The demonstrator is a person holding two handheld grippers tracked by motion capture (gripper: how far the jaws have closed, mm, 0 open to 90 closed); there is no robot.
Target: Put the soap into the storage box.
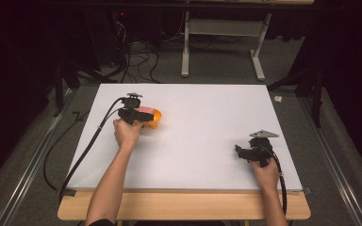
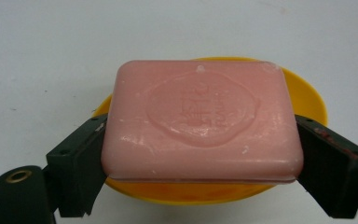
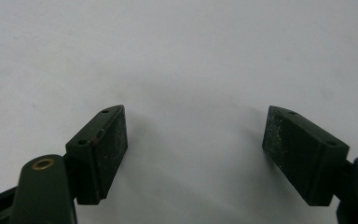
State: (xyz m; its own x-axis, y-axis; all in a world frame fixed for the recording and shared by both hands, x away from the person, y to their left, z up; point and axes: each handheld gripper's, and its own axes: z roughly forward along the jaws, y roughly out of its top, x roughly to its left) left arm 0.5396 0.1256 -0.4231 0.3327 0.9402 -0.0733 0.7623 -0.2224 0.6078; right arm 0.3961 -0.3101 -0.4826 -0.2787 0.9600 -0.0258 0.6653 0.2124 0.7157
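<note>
One pink soap bar [image 2: 200,119] sat just above a yellow dish [image 2: 307,95], w/ the dish right under it. Whether the soap touched the dish, I could not tell. The left gripper [image 2: 200,154] had the soap squeezed between its two black jaws, one jaw on each short end. The soap lay flat, stamped side up. Its long side ran from one jaw across to the other. In the high view the left gripper [image 1: 139,115] and the yellow dish [image 1: 154,117] were at the left part of the white table top [image 1: 202,136], toward the far edge.

The right gripper [image 3: 193,149] had its jaws spread wide apart w/ nothing between them, just white table. In the high view it [image 1: 252,151] was well to the right of the dish, nearer the person's side.

The table had a wood edge at the front. Past the dish, beyond the table's far side, the floor was grey, w/ black cables [image 1: 136,56] and a white frame leg [image 1: 185,42]. The room around was dark.
</note>
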